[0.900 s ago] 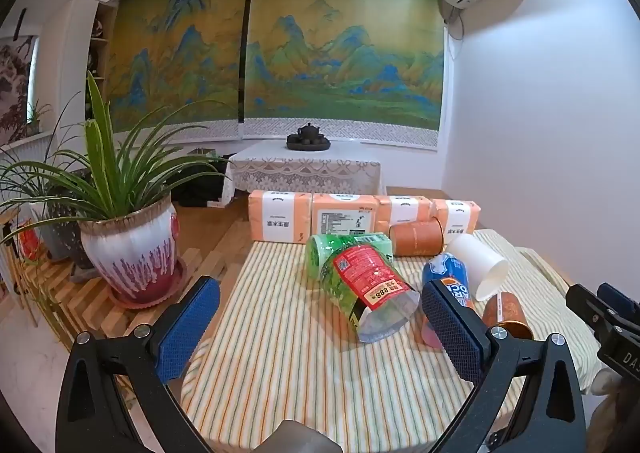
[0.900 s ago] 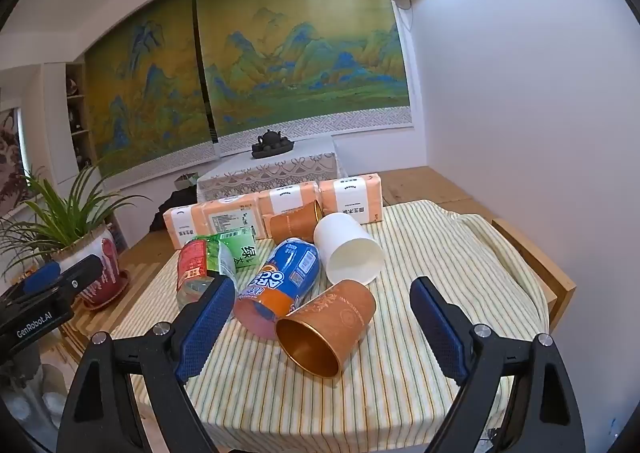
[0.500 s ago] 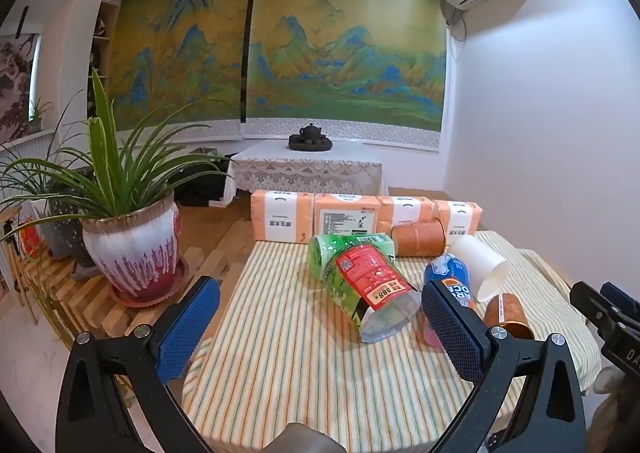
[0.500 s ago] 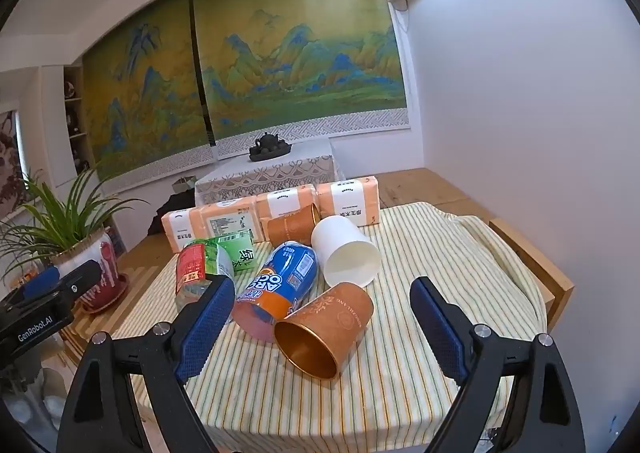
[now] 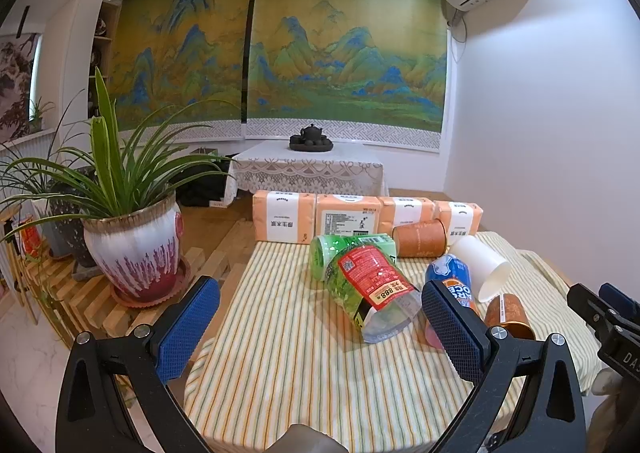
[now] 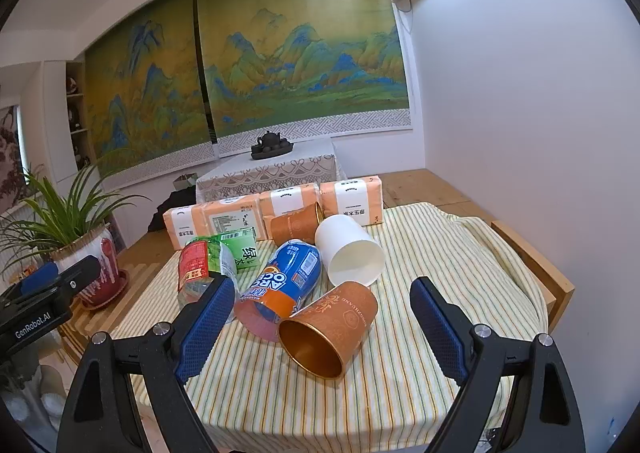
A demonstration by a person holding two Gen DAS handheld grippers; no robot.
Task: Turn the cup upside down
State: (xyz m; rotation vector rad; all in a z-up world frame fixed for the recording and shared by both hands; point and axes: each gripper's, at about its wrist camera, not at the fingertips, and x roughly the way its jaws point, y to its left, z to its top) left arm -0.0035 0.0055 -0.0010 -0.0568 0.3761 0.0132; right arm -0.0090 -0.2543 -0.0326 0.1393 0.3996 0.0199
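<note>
Several cups lie on their sides on the striped tablecloth (image 6: pixel 420 293). A copper cup (image 6: pixel 332 323) lies nearest, mouth toward me, between my right gripper's (image 6: pixel 322 327) open fingers but farther off. Behind it lie a white cup (image 6: pixel 348 249), a blue-orange cup (image 6: pixel 280 285) and an orange cup (image 6: pixel 296 225). My left gripper (image 5: pixel 320 325) is open and empty, facing a red-green clear cup (image 5: pixel 368 289). The copper cup (image 5: pixel 508 317) and white cup (image 5: pixel 484 265) show at its right.
A green cup (image 5: pixel 344 253) lies behind the red-green one. Orange tissue packs (image 5: pixel 348 217) line the table's far edge. A potted plant (image 5: pixel 132 241) stands on a slatted bench at left. A wall is close on the right.
Both grippers have drifted slightly; the view shifts a little. Nothing on the table has moved.
</note>
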